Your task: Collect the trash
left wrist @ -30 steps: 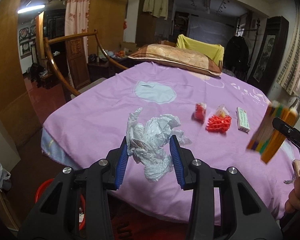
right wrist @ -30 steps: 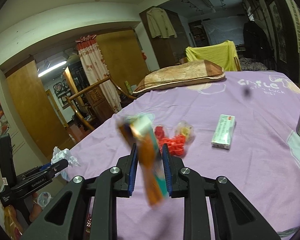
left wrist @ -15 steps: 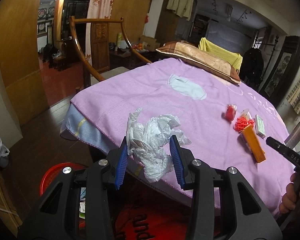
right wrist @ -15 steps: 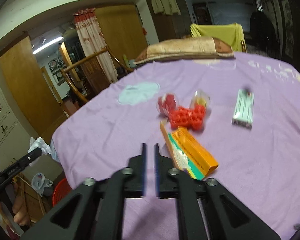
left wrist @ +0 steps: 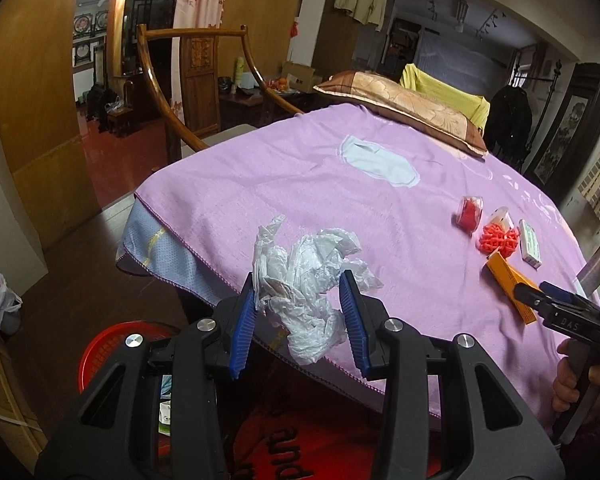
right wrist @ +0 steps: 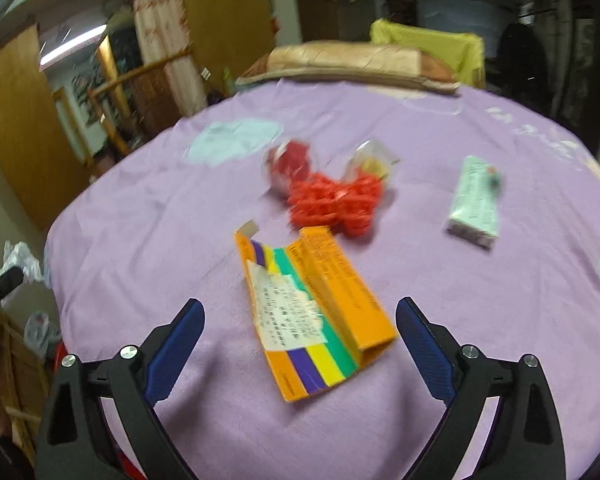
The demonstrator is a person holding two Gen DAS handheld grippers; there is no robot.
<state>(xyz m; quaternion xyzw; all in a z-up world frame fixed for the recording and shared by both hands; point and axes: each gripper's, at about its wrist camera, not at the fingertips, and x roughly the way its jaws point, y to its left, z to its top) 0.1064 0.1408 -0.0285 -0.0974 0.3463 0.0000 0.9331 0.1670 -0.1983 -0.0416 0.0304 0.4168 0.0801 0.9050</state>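
Note:
A crumpled white plastic bag is pinched between the blue pads of my left gripper, which is shut on it and hangs past the near edge of the purple tablecloth. An orange box with coloured stripes lies flat on the cloth. My right gripper hovers just over the box. Its jaws are opening wide, and the box lies between them untouched. In the left wrist view the same box shows at the right, with a hand holding the right gripper beside it.
A red basket stands on the floor below my left gripper. On the cloth lie red plastic pieces, a clear cup with red contents and a small pale green box. A pillow lies at the far edge.
The right gripper let go of the orange box, which now lies on the cloth, then sank toward it as its jaws spread wide. The left gripper carried the bag out over the table's edge.

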